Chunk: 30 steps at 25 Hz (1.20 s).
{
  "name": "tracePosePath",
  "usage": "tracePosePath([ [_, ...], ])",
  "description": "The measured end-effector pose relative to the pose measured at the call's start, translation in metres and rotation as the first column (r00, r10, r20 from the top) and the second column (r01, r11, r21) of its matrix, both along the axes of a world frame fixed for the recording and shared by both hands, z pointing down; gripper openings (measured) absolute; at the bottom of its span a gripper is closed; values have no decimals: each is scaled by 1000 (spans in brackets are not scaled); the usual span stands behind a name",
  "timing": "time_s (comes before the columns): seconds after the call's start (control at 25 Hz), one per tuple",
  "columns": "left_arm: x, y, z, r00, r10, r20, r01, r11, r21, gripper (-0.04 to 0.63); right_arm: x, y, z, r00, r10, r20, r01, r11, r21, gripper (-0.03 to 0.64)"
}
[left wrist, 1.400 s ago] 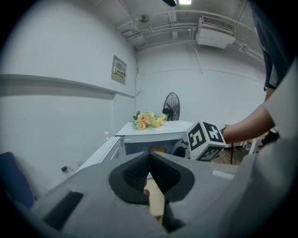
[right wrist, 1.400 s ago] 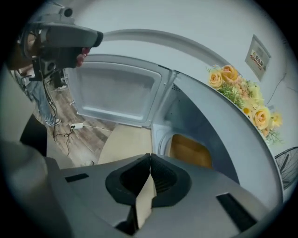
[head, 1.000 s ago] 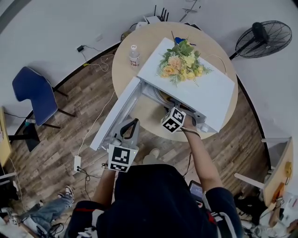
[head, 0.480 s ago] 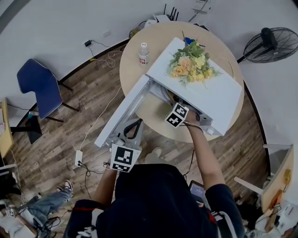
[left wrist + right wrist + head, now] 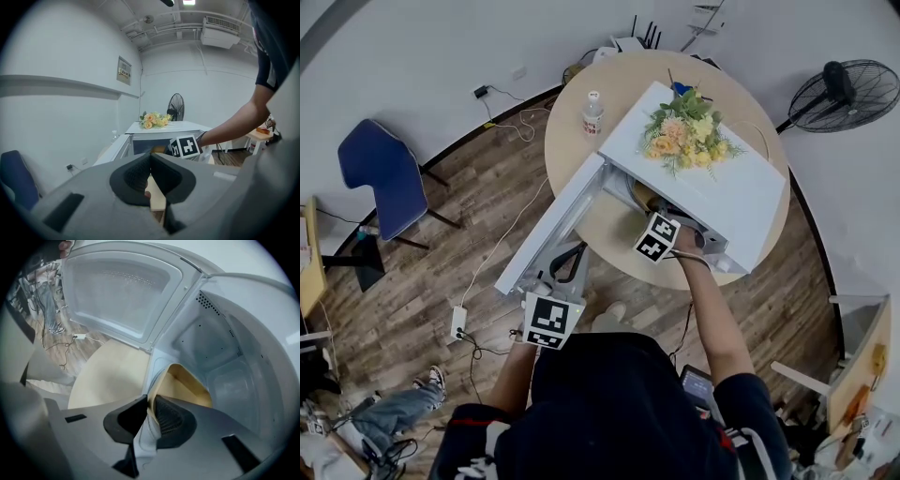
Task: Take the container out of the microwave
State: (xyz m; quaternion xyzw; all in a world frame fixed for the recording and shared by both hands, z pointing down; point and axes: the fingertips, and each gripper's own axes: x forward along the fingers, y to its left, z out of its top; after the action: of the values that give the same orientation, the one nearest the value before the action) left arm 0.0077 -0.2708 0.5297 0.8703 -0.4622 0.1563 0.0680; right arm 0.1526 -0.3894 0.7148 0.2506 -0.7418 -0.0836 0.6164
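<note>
A white microwave (image 5: 727,192) stands on a round table (image 5: 609,220) with its door (image 5: 548,225) swung wide to the left. In its cavity sits a tan container (image 5: 187,385), tilted, its pale rim toward me. My right gripper (image 5: 151,411) reaches into the microwave's mouth. Its jaws are closing, and the pads pinch the container's near rim between them. In the head view that gripper (image 5: 661,217) is at the cavity's front edge. My left gripper (image 5: 567,255) hangs shut below the open door, holding nothing.
A bunch of yellow flowers (image 5: 684,131) lies on the microwave's top. A small bottle (image 5: 593,112) stands on the table behind the door. Around the table are a blue chair (image 5: 380,178), a floor fan (image 5: 853,94), and a power strip (image 5: 457,323) with cables.
The right gripper stays at the microwave's mouth, its marker cube rolled slightly. The left gripper has kept its place below the door.
</note>
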Motion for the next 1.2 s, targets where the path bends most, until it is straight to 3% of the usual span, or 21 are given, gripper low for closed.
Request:
tracePosePath([
  [0.64, -16, 29, -21, 1000, 14, -21, -13, 999, 50, 12, -24, 65, -26, 1000, 0, 29, 1, 998, -56, 26],
  [0.8, -24, 36, -26, 1000, 18, -16, -17, 998, 63, 12, -28, 84, -36, 997, 42, 59, -37, 996, -87, 26],
  [1.2, -39, 49, -43, 999, 35, 5, -35, 992, 120, 12, -45, 134, -53, 996, 33, 86, -20, 990, -138, 26],
])
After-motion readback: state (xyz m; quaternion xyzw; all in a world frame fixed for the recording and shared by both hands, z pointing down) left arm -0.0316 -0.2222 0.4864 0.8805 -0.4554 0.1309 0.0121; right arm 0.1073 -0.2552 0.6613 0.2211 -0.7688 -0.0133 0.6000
